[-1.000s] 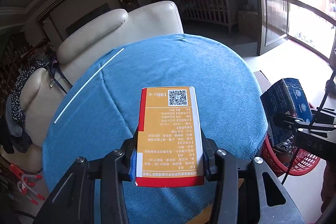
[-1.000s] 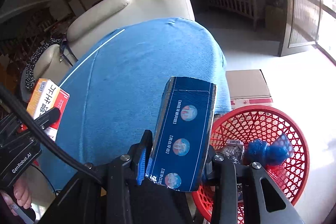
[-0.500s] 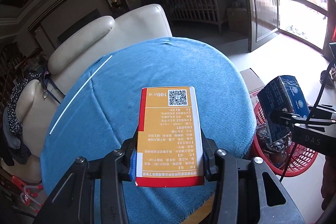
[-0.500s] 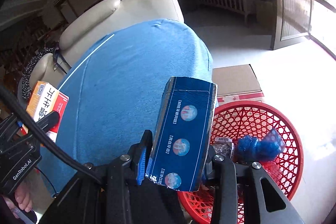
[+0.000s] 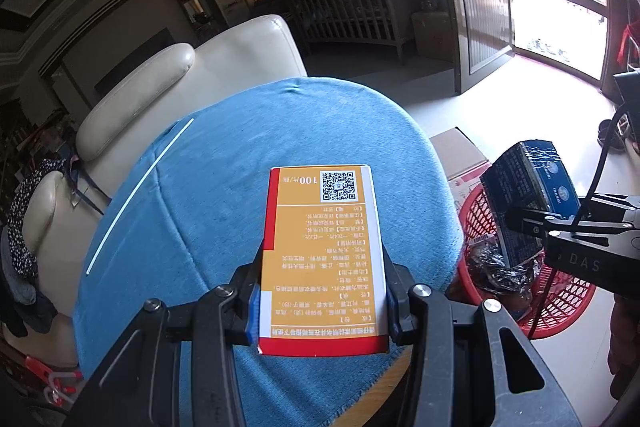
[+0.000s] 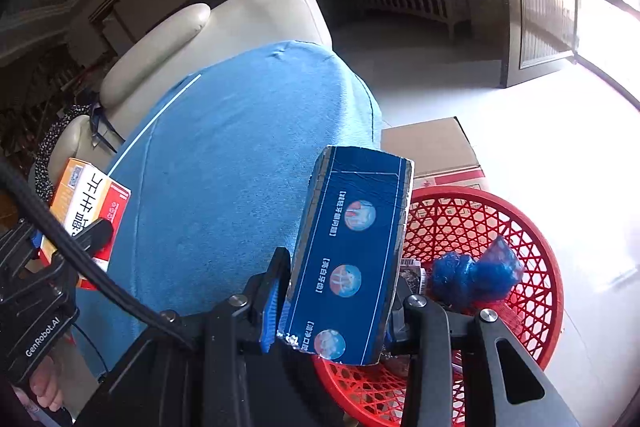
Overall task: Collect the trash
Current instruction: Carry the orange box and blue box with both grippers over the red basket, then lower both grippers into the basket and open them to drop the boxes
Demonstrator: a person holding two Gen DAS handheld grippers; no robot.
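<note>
Left gripper (image 5: 322, 301) level over blue tablecloth (image 5: 224, 163), pinching orange printed carton (image 5: 323, 259); right gripper (image 6: 336, 307) above red mesh basket (image 6: 536, 259), clamping dark blue rectangular box (image 6: 352, 259).

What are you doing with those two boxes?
Someone is clearing up trash with a gripper in each hand. The left gripper clamps an orange box above the blue tablecloth. The right gripper clamps a dark blue box over the edge of the red basket, which already holds crumpled blue wrapping.
</note>
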